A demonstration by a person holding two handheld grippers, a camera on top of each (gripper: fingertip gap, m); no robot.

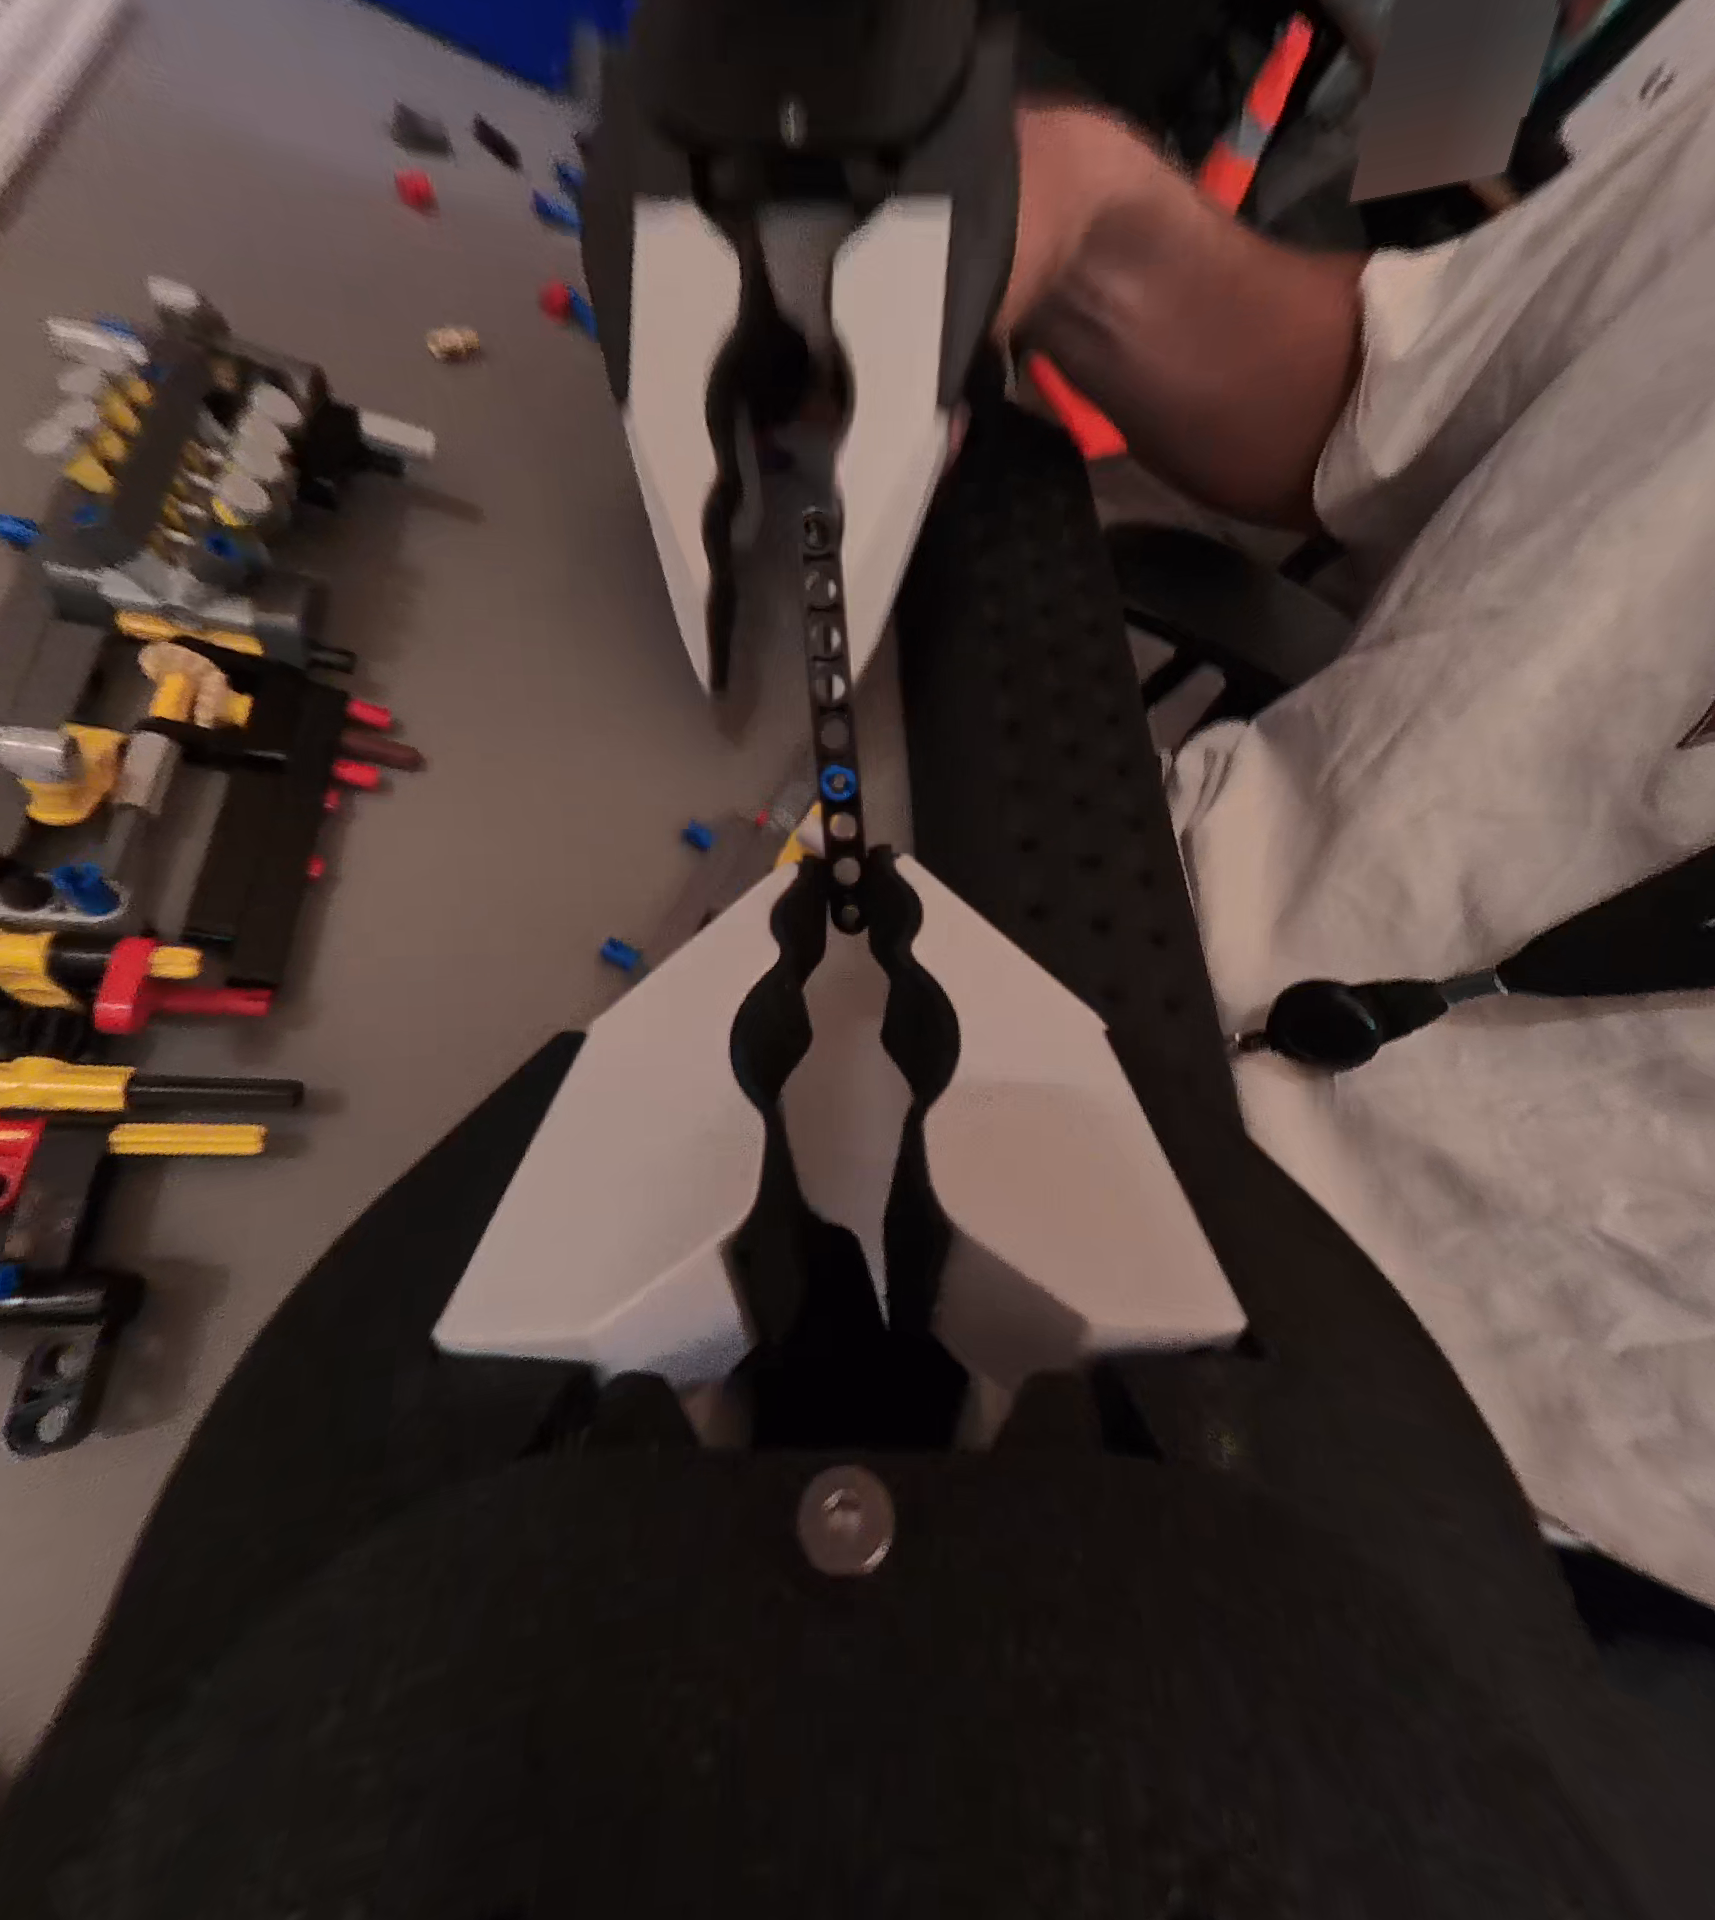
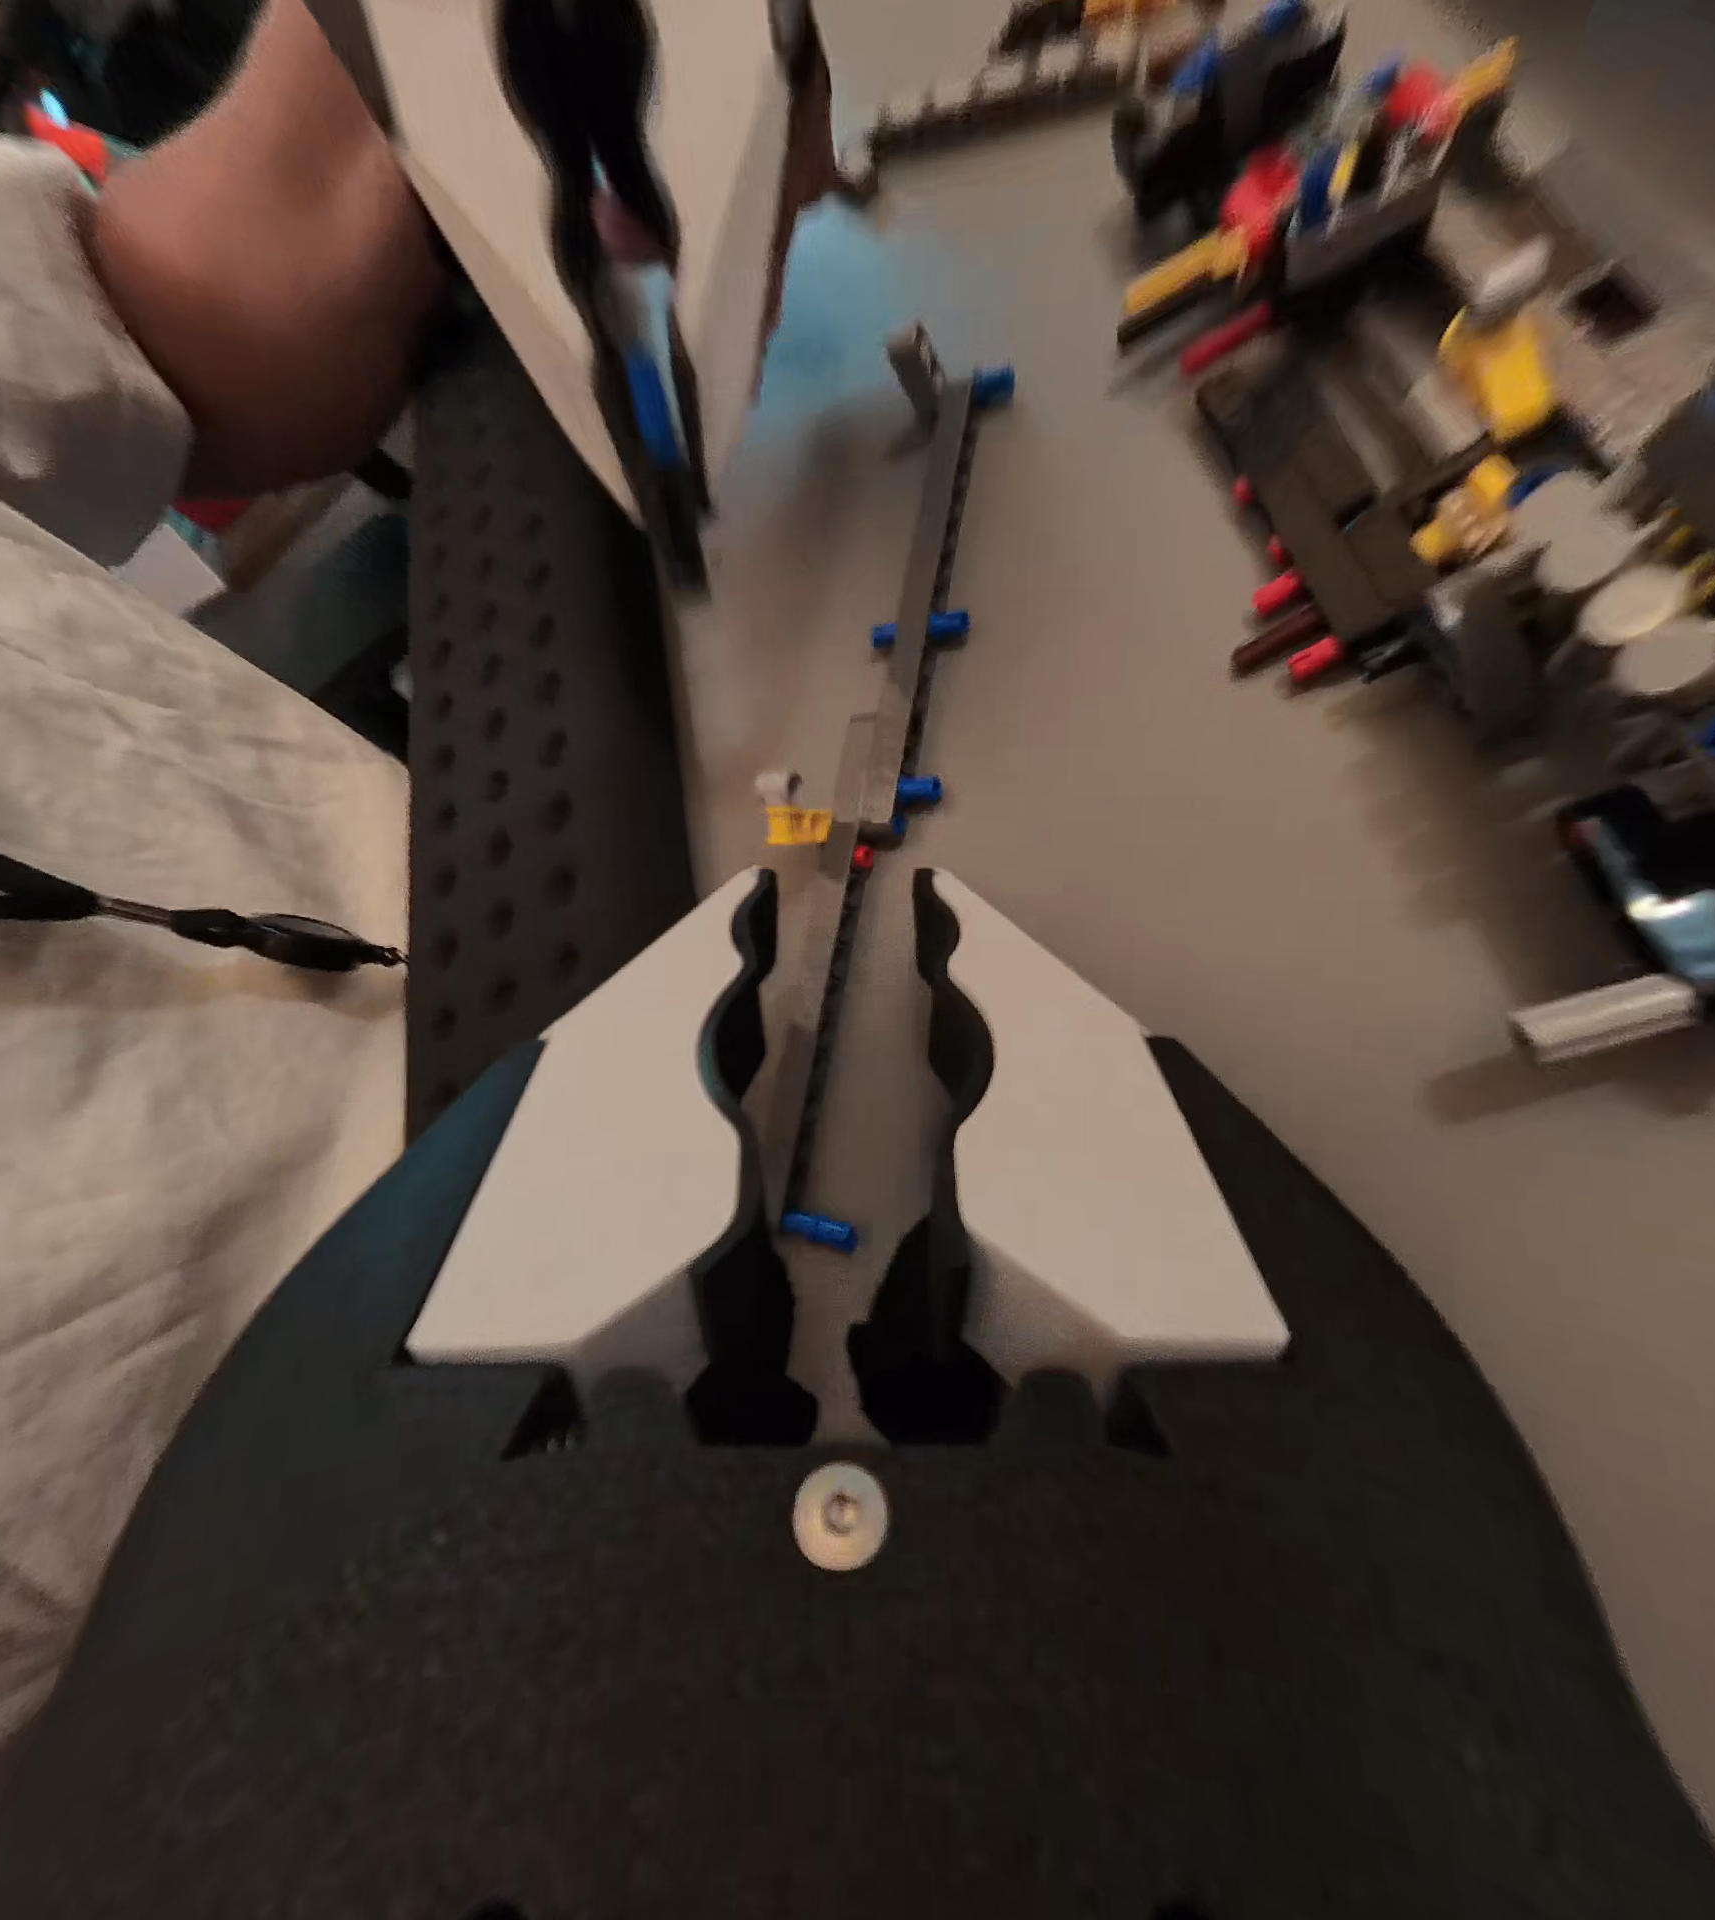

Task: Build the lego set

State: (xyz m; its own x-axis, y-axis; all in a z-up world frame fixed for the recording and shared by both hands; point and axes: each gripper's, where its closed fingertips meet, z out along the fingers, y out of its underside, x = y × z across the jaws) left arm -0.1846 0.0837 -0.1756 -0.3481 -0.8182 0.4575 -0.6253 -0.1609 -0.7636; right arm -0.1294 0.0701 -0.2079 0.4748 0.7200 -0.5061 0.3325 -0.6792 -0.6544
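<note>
My left gripper [image 1: 848, 883] is shut on the near end of a thin black beam with holes [image 1: 832, 665] that carries a blue pin [image 1: 835, 781]. The beam points away toward my right gripper [image 1: 791, 670], which faces it. In the right wrist view my right gripper [image 2: 842, 873] is open. Its jaws stand on either side of a long grey and black beam assembly [image 2: 920, 582] with blue pins that lies on the grey table. The assembly also shows in the left wrist view [image 1: 728, 873]. The left gripper [image 2: 671, 499] holds the black beam [image 2: 661, 457] up and to the left.
A large partly built model in black, yellow, red and grey [image 1: 157, 623] lies on the table; in the right wrist view it lies at the right [image 2: 1455, 468]. Small loose pieces [image 1: 417, 187] are scattered beyond it. A person in a white shirt [image 1: 1507, 831] sits behind a black perforated strip [image 1: 1029, 727]. My hands' fingertips stand some 7 centimetres from each other.
</note>
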